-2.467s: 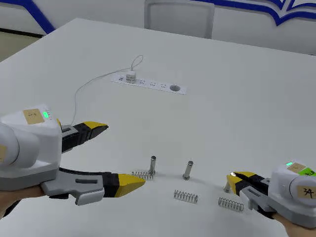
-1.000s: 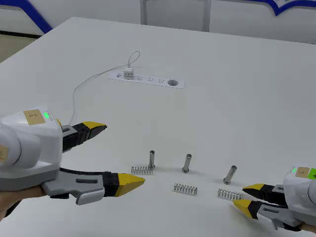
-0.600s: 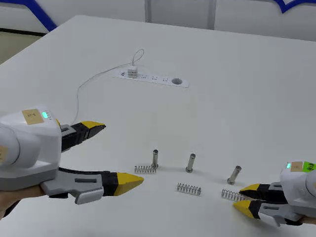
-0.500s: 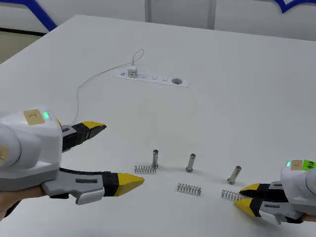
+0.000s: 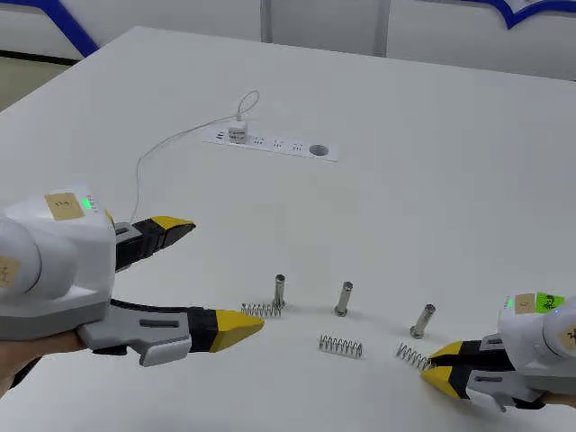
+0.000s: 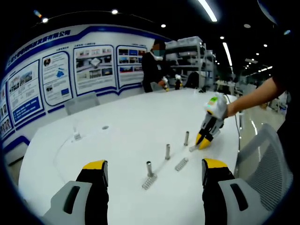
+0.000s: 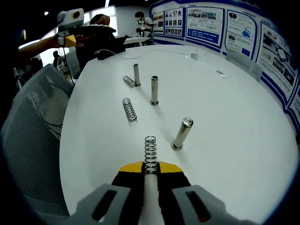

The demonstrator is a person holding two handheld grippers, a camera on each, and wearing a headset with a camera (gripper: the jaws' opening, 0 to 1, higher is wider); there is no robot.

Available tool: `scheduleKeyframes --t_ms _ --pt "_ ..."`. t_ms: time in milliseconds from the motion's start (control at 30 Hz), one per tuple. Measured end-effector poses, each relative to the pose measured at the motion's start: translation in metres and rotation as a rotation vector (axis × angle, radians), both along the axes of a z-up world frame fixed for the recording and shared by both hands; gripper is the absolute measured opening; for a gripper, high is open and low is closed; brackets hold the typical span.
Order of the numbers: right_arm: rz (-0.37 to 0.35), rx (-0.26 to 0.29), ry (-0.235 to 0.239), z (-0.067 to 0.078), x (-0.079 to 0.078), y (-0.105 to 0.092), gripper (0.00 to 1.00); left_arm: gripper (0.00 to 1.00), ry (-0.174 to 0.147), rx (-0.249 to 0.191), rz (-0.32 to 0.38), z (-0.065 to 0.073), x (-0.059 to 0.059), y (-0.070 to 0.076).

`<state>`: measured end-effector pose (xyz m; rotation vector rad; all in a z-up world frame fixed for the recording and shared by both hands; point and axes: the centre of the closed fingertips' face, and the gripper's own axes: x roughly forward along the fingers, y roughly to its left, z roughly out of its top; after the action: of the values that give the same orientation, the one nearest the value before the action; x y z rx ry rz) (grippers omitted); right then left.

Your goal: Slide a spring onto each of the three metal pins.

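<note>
1. A white table [image 5: 432, 180] bears everything.
2. In a row stand left pin [image 5: 279, 292], middle pin [image 5: 344, 299] and right pin [image 5: 422, 320].
3. Beside them lie left spring [image 5: 260, 310], middle spring [image 5: 341, 346] and right spring [image 5: 412, 356].
4. Farther back lie a power strip [image 5: 270, 145] and its cable [image 5: 171, 144].

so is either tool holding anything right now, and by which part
The right tool pinches the spring nearest it by its near end; the left tool is open and holds nothing.

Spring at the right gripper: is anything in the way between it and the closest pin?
Nothing visible is. The spring has its end between the right gripper's closed jaws. Bare table is all that lies between it and the nearest pin, which leans.
</note>
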<state>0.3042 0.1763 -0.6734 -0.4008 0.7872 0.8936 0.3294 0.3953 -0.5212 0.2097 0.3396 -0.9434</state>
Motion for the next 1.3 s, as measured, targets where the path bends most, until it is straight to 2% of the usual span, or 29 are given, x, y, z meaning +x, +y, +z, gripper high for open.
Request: scheduleKeyframes --t_ms 200,433,533,633,700,933,1133,1300 --pt "0.013 -0.05 -0.011 0.0 -0.004 -0.004 0.1 0.84 0.004 -0.02 -0.016 0.001 -0.004 -0.007" --pt "0.042 -0.07 -0.04 0.017 -0.012 -0.002 0.1 0.84 0.006 -0.023 -0.05 -0.003 -0.012 -0.018" --pt "0.061 -0.072 -0.062 0.03 -0.015 0.002 0.1 0.83 0.008 -0.021 -0.068 -0.004 -0.015 -0.022" --pt "0.093 -0.069 -0.096 0.048 -0.016 0.009 0.1 0.83 0.018 -0.063 -0.074 -0.001 -0.018 -0.029" --pt "0.115 -0.084 -0.119 0.056 -0.016 0.013 0.1 0.82 0.021 -0.075 -0.082 0.0 -0.019 -0.033" --pt "0.152 -0.076 -0.201 0.093 -0.01 0.026 0.1 0.81 0.016 -0.065 -0.136 0.003 -0.023 -0.05" --pt "0.218 -0.084 -0.253 0.119 -0.011 0.04 0.1 0.79 -0.005 -0.067 -0.198 0.01 -0.025 -0.068" --pt "0.28 -0.079 -0.282 0.135 -0.019 0.059 0.1 0.76 -0.027 -0.068 -0.243 0.015 -0.029 -0.08"
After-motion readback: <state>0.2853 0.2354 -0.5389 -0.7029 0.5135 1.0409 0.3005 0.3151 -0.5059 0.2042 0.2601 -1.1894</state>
